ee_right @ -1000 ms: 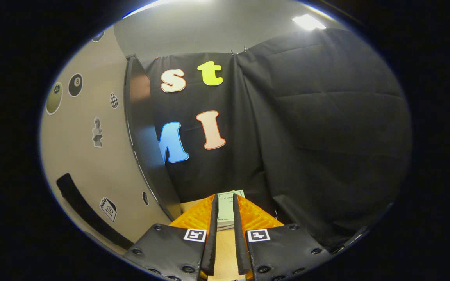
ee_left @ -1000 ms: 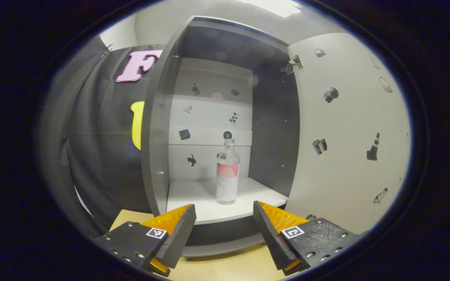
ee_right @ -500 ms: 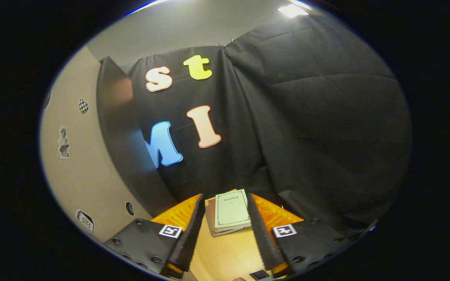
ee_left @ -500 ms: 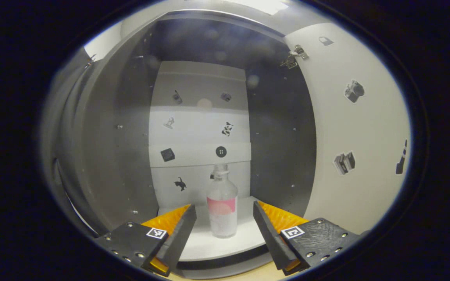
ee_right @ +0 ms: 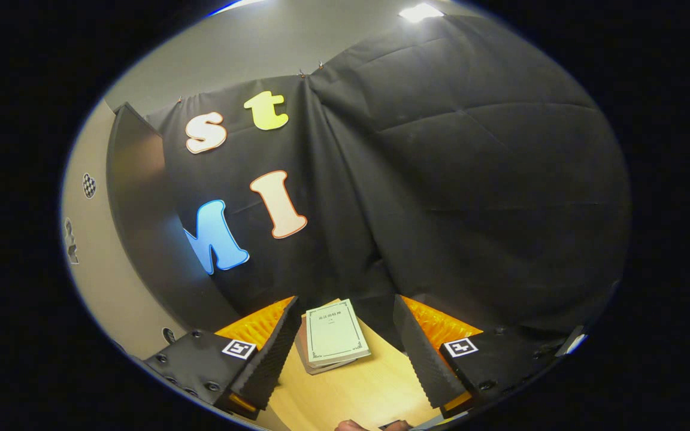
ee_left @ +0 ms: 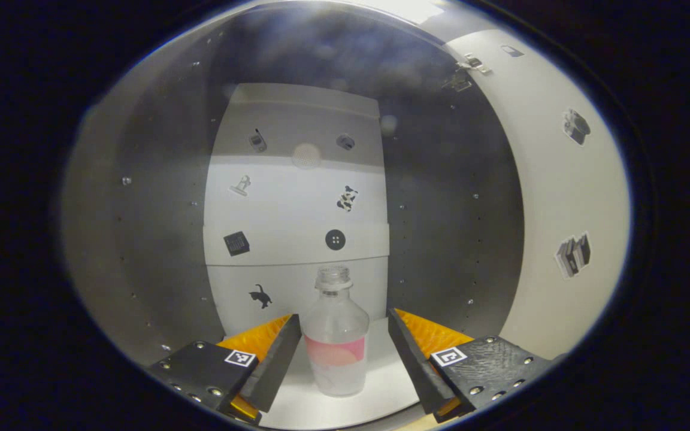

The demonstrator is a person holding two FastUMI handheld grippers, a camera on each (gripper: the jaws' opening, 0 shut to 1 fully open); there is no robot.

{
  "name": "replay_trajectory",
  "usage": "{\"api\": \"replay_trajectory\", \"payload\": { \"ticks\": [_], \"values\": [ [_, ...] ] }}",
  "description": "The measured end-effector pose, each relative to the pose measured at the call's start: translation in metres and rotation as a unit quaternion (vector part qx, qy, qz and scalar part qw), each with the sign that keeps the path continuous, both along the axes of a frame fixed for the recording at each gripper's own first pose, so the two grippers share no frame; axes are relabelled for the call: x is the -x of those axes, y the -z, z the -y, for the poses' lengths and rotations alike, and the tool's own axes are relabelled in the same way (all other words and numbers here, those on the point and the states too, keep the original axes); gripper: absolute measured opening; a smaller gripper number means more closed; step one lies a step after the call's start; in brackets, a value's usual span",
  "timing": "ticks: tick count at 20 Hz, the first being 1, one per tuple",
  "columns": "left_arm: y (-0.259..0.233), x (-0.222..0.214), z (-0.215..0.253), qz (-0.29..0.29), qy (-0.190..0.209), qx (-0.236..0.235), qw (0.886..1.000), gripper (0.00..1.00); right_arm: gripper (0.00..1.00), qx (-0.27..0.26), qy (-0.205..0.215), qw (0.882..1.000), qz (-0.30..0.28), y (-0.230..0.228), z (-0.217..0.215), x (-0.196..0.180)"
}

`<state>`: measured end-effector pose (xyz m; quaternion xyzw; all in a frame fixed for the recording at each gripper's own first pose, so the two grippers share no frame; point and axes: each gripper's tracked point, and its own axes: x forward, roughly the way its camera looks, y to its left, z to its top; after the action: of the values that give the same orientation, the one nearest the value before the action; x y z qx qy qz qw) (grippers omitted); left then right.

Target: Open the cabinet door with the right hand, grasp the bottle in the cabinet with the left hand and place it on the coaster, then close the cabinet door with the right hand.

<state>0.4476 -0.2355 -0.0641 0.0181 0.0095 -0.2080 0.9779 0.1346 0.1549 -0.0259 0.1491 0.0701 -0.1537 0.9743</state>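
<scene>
In the left gripper view a clear plastic bottle [ee_left: 335,335] with a pink band on its label stands upright on the white shelf [ee_left: 375,389] inside the cabinet. My left gripper [ee_left: 343,353] is open inside the cabinet, one finger on either side of the bottle's lower body, with small gaps to it. The cabinet door [ee_left: 566,197] is swung open at the right of that view. In the right gripper view my right gripper [ee_right: 345,347] is open over the wooden table [ee_right: 357,392], holding nothing. The door's dark edge [ee_right: 141,239] runs down the left there.
The cabinet's grey side walls [ee_left: 159,227] close in on both sides of my left gripper, and its sticker-covered back panel [ee_left: 297,203] lies just behind the bottle. A small stack of books [ee_right: 333,335] lies on the table ahead of my right gripper, near the black cloth wall.
My left gripper has pushed forward into the cabinet until its open fingers flank the bottle. My right gripper has opened from nearly shut and swung away from the door.
</scene>
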Motion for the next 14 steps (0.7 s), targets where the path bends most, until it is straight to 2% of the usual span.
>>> {"api": "replay_trajectory", "payload": {
  "ticks": [5, 10, 13, 14],
  "values": [
    [0.016, -0.020, 0.007, -0.012, -0.001, -0.001, 1.000, 0.89, 0.98, -0.035, 0.012, 0.999, -0.004, 0.006, 0.016, -0.003],
    [0.033, -0.027, 0.015, -0.037, 0.007, 0.017, 0.999, 0.89, 0.98, -0.026, 0.019, 0.999, -0.010, 0.013, 0.021, -0.001],
    [0.035, -0.027, 0.007, -0.039, -0.005, 0.030, 0.999, 0.90, 0.98, -0.019, 0.020, 0.999, -0.015, 0.017, 0.023, -0.003],
    [0.031, -0.029, 0.005, -0.036, -0.010, 0.038, 0.999, 0.82, 0.98, -0.022, 0.017, 0.999, -0.016, 0.018, 0.022, -0.003]
  ]
}}
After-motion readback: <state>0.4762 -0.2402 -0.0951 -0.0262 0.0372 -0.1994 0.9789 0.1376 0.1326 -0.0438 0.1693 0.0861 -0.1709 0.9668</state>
